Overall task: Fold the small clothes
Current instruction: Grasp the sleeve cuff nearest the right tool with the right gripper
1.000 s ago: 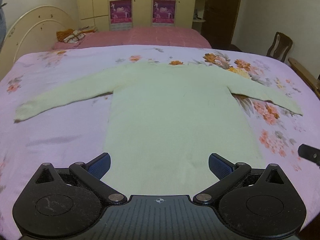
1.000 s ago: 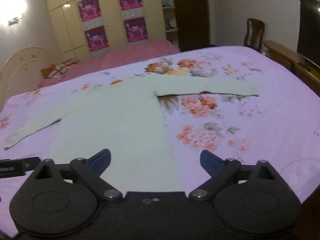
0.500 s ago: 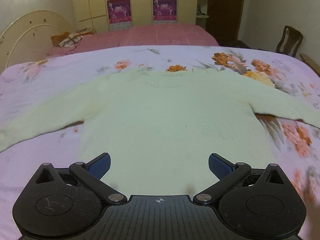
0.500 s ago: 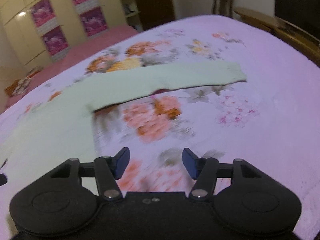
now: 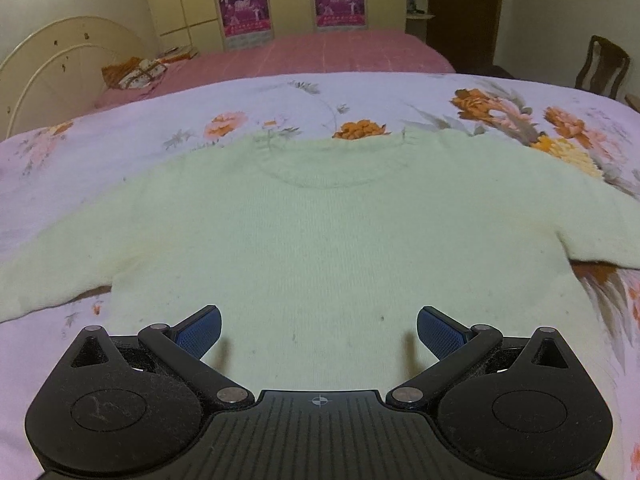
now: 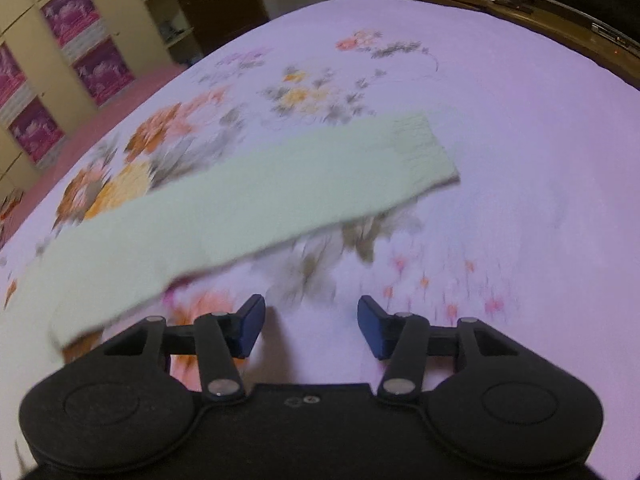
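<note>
Nearest in the left wrist view, the left gripper (image 5: 319,330) hangs over the lower body of a pale green sweater (image 5: 320,240), its blue pads set wide apart with only knit beneath them and nothing pinched. The sweater lies flat and face up on a lilac floral bedspread (image 5: 120,140), neckline toward the far side and both sleeves spread out to left and right. In the right wrist view, the right gripper (image 6: 311,326) is over bare bedspread just near of the sweater's right sleeve (image 6: 256,200), which runs as a flat band from lower left to a ribbed cuff (image 6: 420,148) at upper right; its jaws stand at a middling gap and are closing, with nothing between them. That view is blurred, so finer detail cannot be told. Nothing lies on the sweater or across the sleeve. Beyond the bedspread's far edge is a second bed with a pink cover (image 5: 320,52), a small patterned bundle (image 5: 136,74) on it by a cream arched headboard (image 5: 60,68). Farther off stand cream wardrobe doors with magenta posters (image 5: 244,8), a dark doorway and, at right, a wooden chair (image 5: 604,66).
</note>
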